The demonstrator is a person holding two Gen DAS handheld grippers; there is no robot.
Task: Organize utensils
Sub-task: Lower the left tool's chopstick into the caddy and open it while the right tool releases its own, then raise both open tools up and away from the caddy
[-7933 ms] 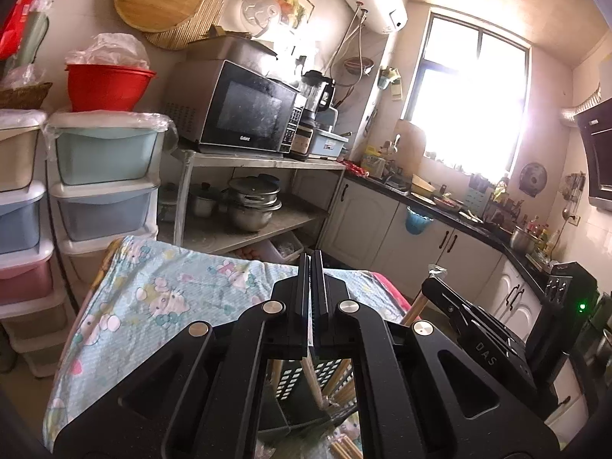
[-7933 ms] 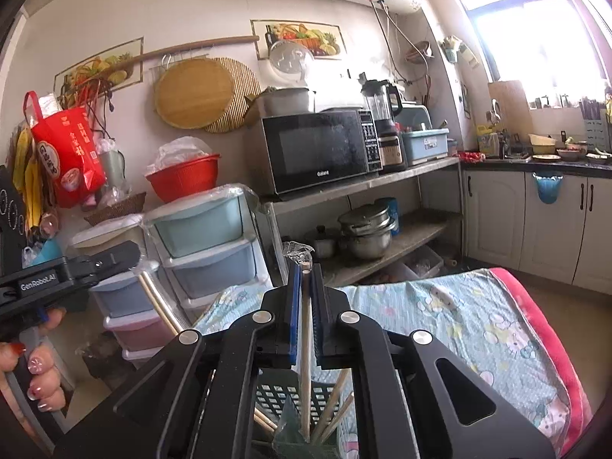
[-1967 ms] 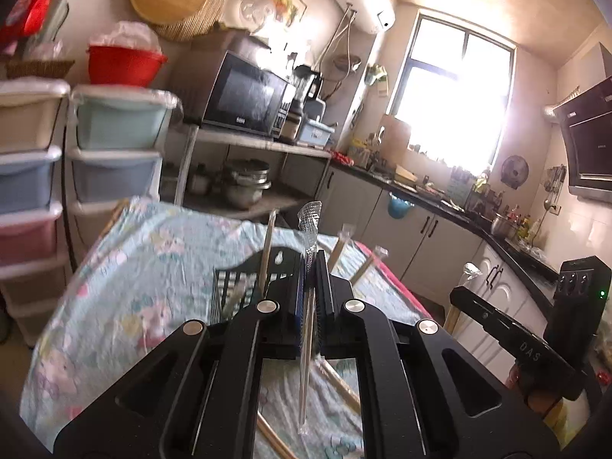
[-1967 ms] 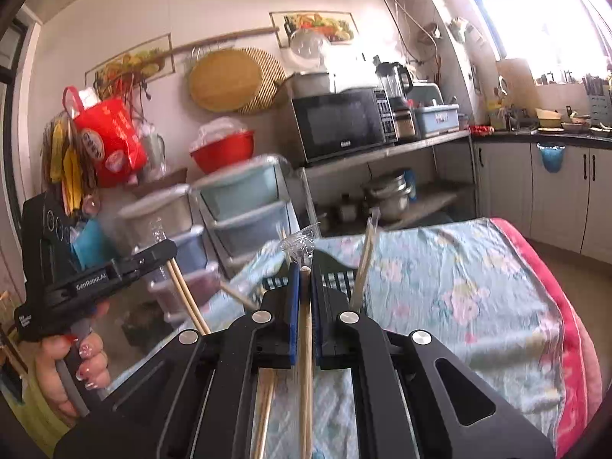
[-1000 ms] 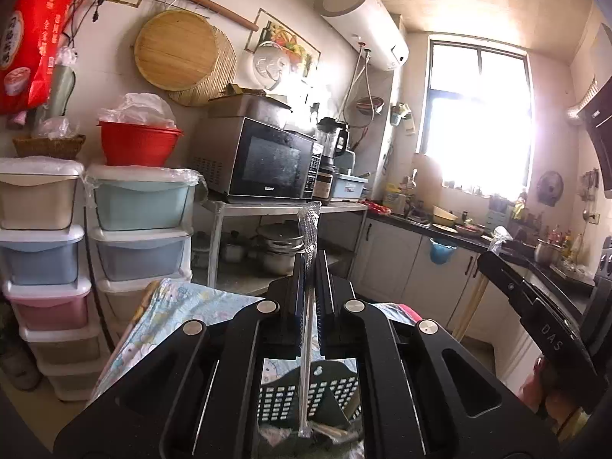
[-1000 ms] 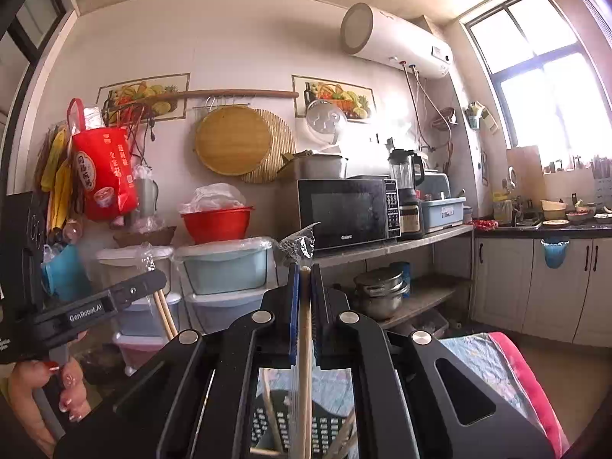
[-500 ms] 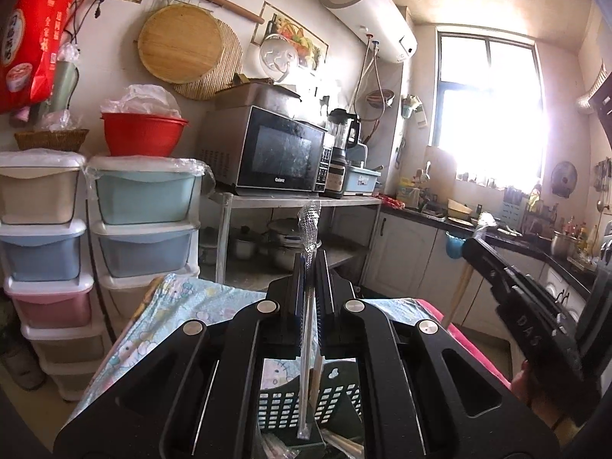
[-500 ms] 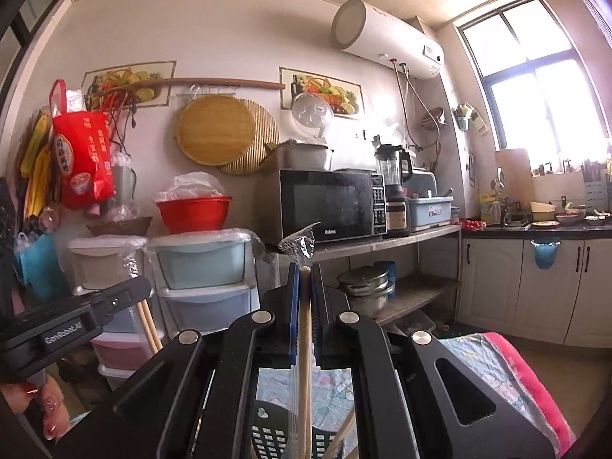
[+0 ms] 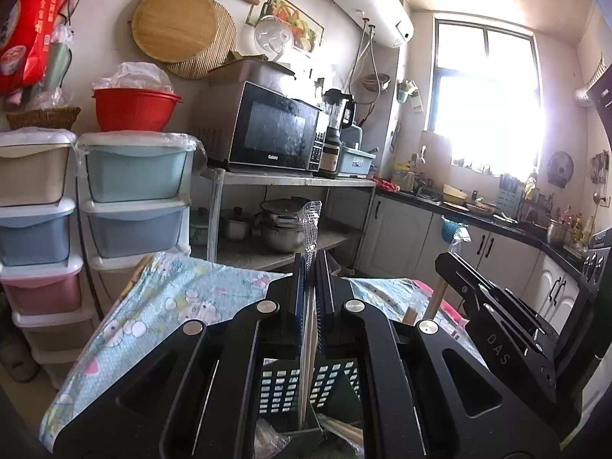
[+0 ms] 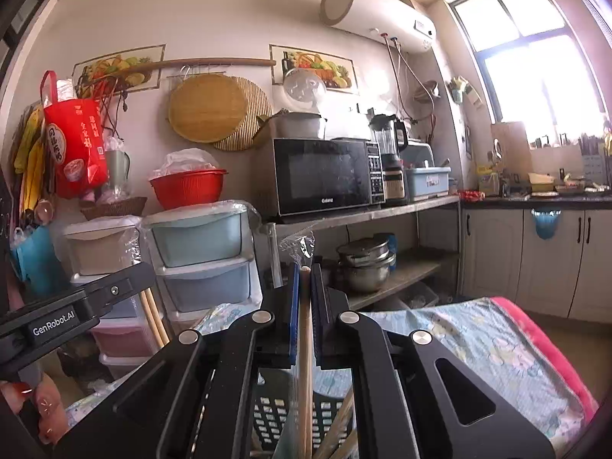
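Wooden chopstick [image 9: 308,359] in a clear plastic sleeve, left wrist view: left gripper [image 9: 310,287] has its fingers clamped on it, long axis upright, crinkled sleeve top sticking up above the fingertips, lower end running down between the black arms. Dark slotted basket [image 9: 279,382] sits directly below the fingers on the bench [image 9: 172,298] with the cartoon-print cloth. Lower tip looks to be at or just inside the basket mouth; exact depth hidden by the gripper body. More sticks lie low in the basket. Right gripper [image 9: 455,264] shows at the right edge, near, holding its own pale stick upright.

Right wrist view: right gripper [image 10: 305,290] has its fingers clamped on a second wooden chopstick [image 10: 305,375], also sleeved, also upright, top end just above the fingertips. Same basket [image 10: 325,413] straight underneath, other sticks leaning inside it to the right of the held one. Left gripper [image 10: 126,279] is at the left edge, its sticks hanging below it.

Judgement: both sticks are vertical and over the basket, so the coming move turns on straight-down travel, then release. Neither hand is clearly nearer.
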